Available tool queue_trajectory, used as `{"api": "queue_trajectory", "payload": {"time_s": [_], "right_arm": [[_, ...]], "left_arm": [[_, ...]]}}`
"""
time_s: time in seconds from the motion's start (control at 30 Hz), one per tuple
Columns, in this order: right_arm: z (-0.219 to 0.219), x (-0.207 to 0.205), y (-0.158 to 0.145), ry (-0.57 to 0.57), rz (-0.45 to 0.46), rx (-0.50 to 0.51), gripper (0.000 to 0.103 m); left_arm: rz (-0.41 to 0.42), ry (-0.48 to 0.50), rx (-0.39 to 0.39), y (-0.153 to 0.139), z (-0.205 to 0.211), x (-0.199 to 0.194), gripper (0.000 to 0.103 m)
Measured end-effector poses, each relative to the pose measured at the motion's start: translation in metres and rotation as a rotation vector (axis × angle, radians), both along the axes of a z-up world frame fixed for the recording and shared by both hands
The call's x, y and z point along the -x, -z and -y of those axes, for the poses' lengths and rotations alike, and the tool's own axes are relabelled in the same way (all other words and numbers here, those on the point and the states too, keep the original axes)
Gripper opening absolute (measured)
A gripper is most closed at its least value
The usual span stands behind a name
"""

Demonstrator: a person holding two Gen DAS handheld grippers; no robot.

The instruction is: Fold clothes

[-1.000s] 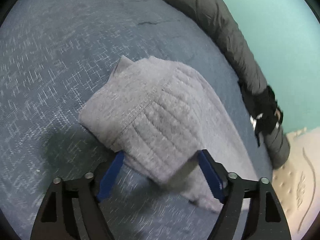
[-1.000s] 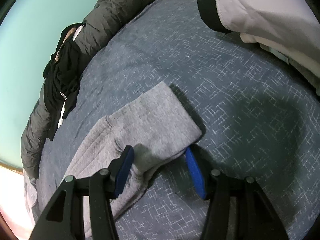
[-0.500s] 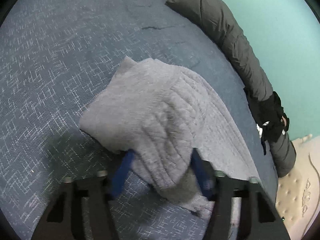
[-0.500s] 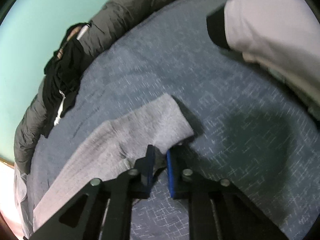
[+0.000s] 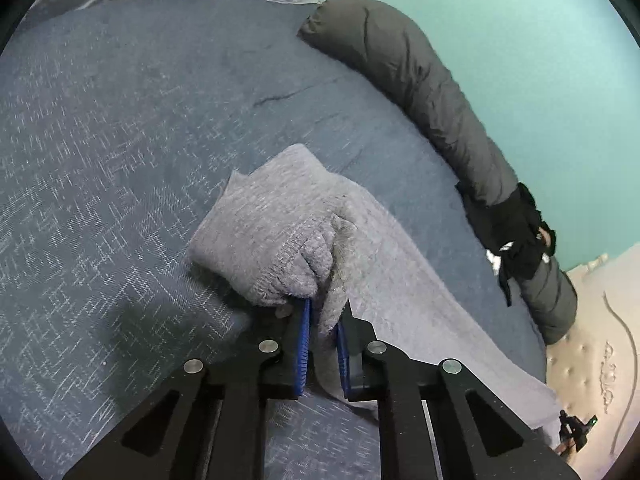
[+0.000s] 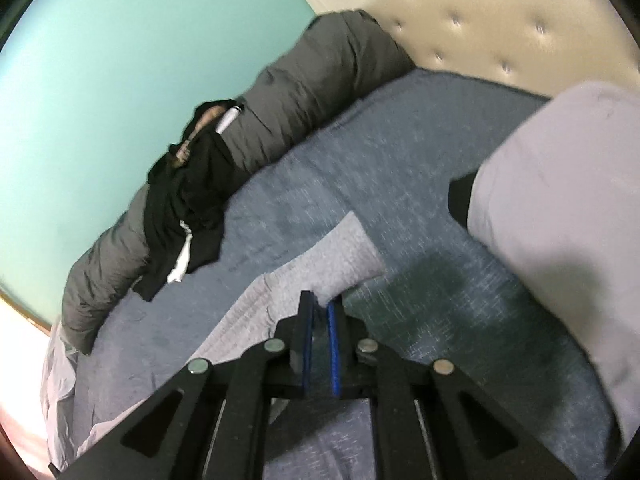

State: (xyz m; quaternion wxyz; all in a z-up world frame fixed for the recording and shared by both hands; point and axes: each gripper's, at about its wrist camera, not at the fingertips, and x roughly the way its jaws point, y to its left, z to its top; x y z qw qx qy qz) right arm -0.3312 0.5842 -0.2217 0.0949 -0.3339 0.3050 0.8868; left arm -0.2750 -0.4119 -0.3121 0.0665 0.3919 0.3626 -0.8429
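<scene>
A grey knit garment (image 5: 272, 232) lies on the blue bedcover (image 5: 120, 120), its near end bunched and lifted. My left gripper (image 5: 324, 312) has a thick fold of that end between its blue pads, and its jaws are closing on it. In the right wrist view the other corner of the grey garment (image 6: 344, 256) is raised off the cover. My right gripper (image 6: 320, 300) pinches that corner's edge, its jaws closing to a narrow gap with cloth between the pads.
A dark grey padded jacket (image 5: 420, 80) lies rolled along the teal wall, with black clothing (image 6: 188, 200) draped on it. A pale garment with a black cuff (image 6: 560, 200) rests at the right, and a tufted headboard (image 6: 480, 20) stands behind it.
Both grippers went from open around the garment's ends to closed on them. Both then rose, the right one more, lifting the cloth off the cover.
</scene>
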Motion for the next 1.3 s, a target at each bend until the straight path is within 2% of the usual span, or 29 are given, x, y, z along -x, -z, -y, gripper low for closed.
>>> {"api": "queue_trajectory", "payload": {"time_s": [0.13,0.23,0.4,0.63,0.87,0.93,1.13,1.3], "right_arm": [[-0.006,-0.024,-0.031,0.008,-0.010,-0.001,0.006],[-0.012,-0.042,-0.039,-0.007,0.012,-0.018,0.006],[-0.007,-0.054,-0.015,-0.021,0.084,-0.036,0.006],[-0.007,-0.069,0.032,-0.004,0.167,-0.041,0.007],[-0.006,-0.079,0.073,-0.009,0.314,-0.101,0.013],[-0.006,-0.082,0.074,0.006,0.332,-0.125,0.021],[0.002,-0.095,0.059,0.002,0.340,-0.231,0.027],[0.029,-0.091,0.044,-0.118,0.281,-0.216,0.030]], "left_arm": [[-0.022,0.014,-0.021,-0.012,0.000,-0.015,0.007],[-0.011,0.039,-0.017,-0.011,-0.001,-0.027,0.007],[0.024,0.036,-0.030,0.011,-0.004,-0.042,0.007],[0.077,0.055,-0.033,0.021,-0.002,-0.046,0.008],[0.106,0.061,-0.011,0.017,-0.007,-0.049,0.012],[0.118,0.060,0.005,0.011,-0.006,-0.054,0.012],[0.098,0.074,0.094,-0.022,-0.007,-0.061,0.012],[0.081,0.130,0.137,-0.033,-0.023,-0.051,0.013]]}}
